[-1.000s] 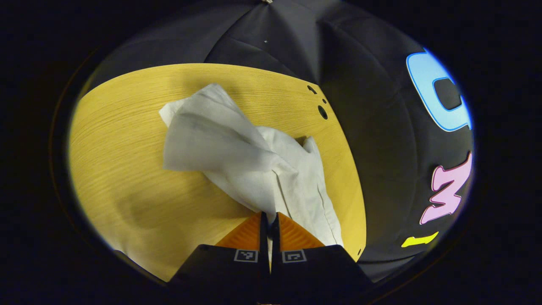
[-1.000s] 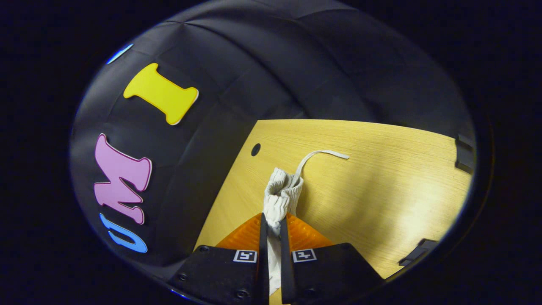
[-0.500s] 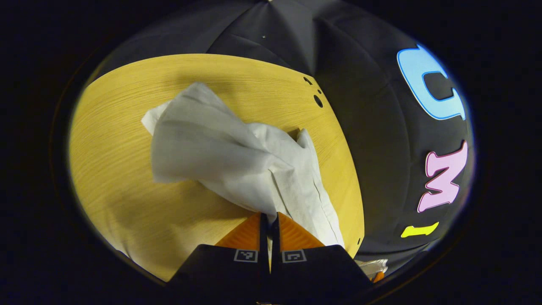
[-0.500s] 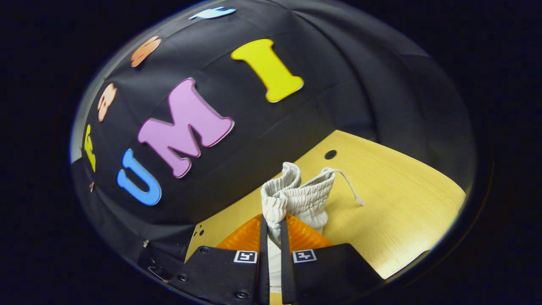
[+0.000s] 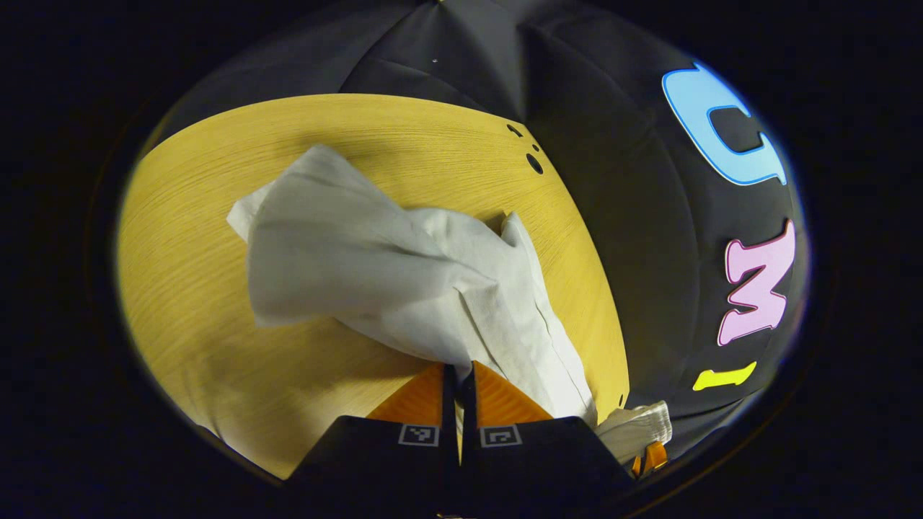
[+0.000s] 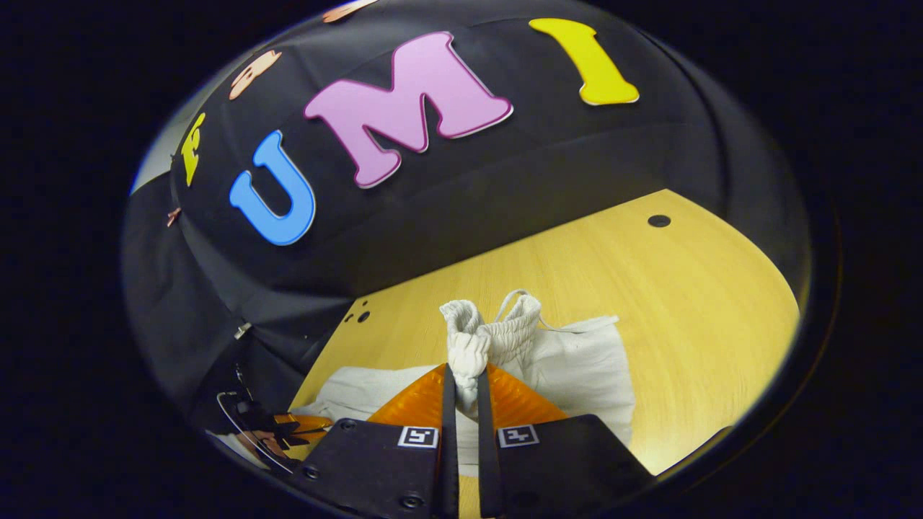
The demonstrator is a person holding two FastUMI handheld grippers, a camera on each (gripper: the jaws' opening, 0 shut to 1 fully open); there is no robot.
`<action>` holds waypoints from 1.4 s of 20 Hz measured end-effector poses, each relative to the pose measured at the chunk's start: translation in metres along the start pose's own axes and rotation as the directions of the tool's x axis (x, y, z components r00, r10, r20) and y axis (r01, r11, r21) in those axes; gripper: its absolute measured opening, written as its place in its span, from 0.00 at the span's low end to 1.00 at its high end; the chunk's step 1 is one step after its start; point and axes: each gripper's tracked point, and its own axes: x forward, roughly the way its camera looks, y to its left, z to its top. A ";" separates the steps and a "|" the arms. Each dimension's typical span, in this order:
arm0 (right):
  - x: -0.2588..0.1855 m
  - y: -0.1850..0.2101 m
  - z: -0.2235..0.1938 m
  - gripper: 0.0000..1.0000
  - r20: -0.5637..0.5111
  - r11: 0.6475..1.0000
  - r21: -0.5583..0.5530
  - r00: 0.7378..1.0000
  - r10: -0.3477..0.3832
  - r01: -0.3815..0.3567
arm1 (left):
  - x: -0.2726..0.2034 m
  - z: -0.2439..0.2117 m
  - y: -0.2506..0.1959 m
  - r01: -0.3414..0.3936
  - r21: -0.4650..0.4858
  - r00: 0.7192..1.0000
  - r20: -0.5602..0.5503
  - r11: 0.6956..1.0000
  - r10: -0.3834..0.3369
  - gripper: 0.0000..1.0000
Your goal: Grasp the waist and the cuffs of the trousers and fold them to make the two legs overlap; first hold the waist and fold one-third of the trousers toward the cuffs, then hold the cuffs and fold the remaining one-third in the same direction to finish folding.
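Note:
White trousers [image 5: 375, 267] lie crumpled on the yellow wooden table [image 5: 195, 303]. My left gripper [image 5: 459, 369] is shut on a pinch of the leg cloth at the near end, which rises off the table to it. In the right gripper view my right gripper [image 6: 462, 371] is shut on the gathered elastic waistband [image 6: 469, 339], its drawstring [image 6: 515, 297] looping just behind. Trouser cloth [image 6: 577, 367] spreads below and to the right of it. The bunched waist [image 5: 638, 427] and the right gripper show at the lower right of the left gripper view; the left gripper [image 6: 288, 427] shows at the lower left of the right gripper view.
The booth's black cloth wall [image 6: 505, 187] closes off the table's far edge. A round hole [image 5: 534, 163] sits near the table's corner, and another hole [image 6: 658, 220] lies by the far edge. Bare wood [image 6: 685, 303] extends right of the trousers.
My right gripper has swung round with the waistband, bringing it over the trouser cloth and close to the left gripper. The left gripper has hardly moved, still holding.

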 end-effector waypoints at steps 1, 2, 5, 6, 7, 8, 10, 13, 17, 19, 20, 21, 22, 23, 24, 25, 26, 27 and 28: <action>0.007 0.002 -0.014 0.16 -0.035 1.000 -0.022 0.999 0.002 -0.003 | 0.001 0.001 0.001 -0.002 -0.005 1.000 0.001 1.000 0.002 0.07; 0.016 0.003 -0.030 0.16 -0.067 0.999 -0.044 0.998 0.006 -0.009 | 0.001 0.000 0.001 -0.003 -0.009 1.000 0.001 1.000 0.003 0.07; 0.029 0.003 -0.061 0.16 -0.157 0.997 -0.072 0.988 0.010 -0.021 | 0.002 0.001 0.002 -0.009 -0.005 1.000 -0.001 1.000 0.009 0.07; 0.033 0.000 -0.068 0.16 -0.179 0.997 -0.076 0.984 0.009 -0.023 | 0.003 0.001 0.003 -0.012 0.000 1.000 -0.002 1.000 0.012 0.07; 0.036 -0.002 -0.075 0.16 -0.200 0.997 -0.070 0.980 0.013 -0.028 | 0.003 0.001 0.003 -0.014 0.000 1.000 -0.003 1.000 0.014 0.06; 0.039 -0.001 -0.084 0.16 -0.221 0.998 -0.060 0.975 0.016 -0.030 | 0.004 0.001 0.004 -0.017 -0.004 1.000 -0.004 1.000 0.017 0.07; 0.043 0.010 -0.097 0.19 -0.261 0.998 -0.011 0.964 0.053 -0.058 | 0.007 0.000 0.006 -0.022 -0.014 1.000 -0.006 1.000 0.022 0.07; 0.036 0.029 -0.114 0.46 -0.334 0.992 0.056 0.934 0.124 -0.112 | 0.007 0.002 0.007 -0.018 -0.030 1.000 -0.001 0.999 0.018 0.06; 0.017 0.038 -0.099 0.39 -0.313 0.969 0.185 0.924 0.219 -0.167 | 0.006 0.005 0.008 0.004 -0.053 1.000 0.015 0.999 -0.003 0.06; 0.006 0.036 -0.083 0.39 -0.288 0.954 0.244 0.927 0.241 -0.173 | 0.008 0.007 0.008 0.015 -0.083 0.999 0.030 0.996 -0.013 0.06; 0.003 0.030 -0.079 0.48 -0.277 0.956 0.244 0.932 0.233 -0.166 | 0.007 0.008 0.006 0.026 -0.100 0.999 0.040 0.995 -0.022 0.06; 0.000 0.022 -0.073 0.48 -0.265 0.958 0.240 0.939 0.220 -0.156 | 0.004 0.012 0.003 0.042 -0.112 0.998 0.055 0.993 -0.036 0.06; -0.004 0.014 -0.066 0.48 -0.253 0.959 0.242 0.945 0.208 -0.146 | 0.001 0.015 -0.004 0.065 -0.117 0.996 0.074 0.991 -0.057 0.06; -0.010 0.005 -0.060 0.48 -0.243 0.958 0.251 0.950 0.198 -0.136 | -0.004 0.019 -0.013 0.089 -0.108 0.992 0.098 0.990 -0.079 0.06; -0.017 -0.007 -0.055 0.48 -0.231 0.959 0.255 0.955 0.183 -0.122 | -0.007 0.023 -0.022 0.106 -0.087 0.989 0.116 0.991 -0.095 0.06; -0.023 -0.020 -0.050 0.48 -0.222 0.960 0.260 0.961 0.165 -0.104 | -0.012 0.026 -0.033 0.122 -0.057 0.985 0.134 0.991 -0.113 0.06; -0.028 -0.031 -0.044 0.48 -0.210 0.959 0.267 0.966 0.150 -0.091 | -0.016 0.027 -0.047 0.139 -0.015 0.979 0.150 0.990 -0.135 0.06; -0.035 -0.044 -0.037 0.48 -0.200 0.959 0.274 0.971 0.132 -0.074 | -0.020 0.029 -0.059 0.152 0.025 0.974 0.164 0.988 -0.154 0.06; -0.040 -0.055 -0.032 0.48 -0.186 0.958 0.281 0.976 0.115 -0.059 | -0.024 0.031 -0.074 0.165 0.075 0.968 0.177 0.983 -0.176 0.06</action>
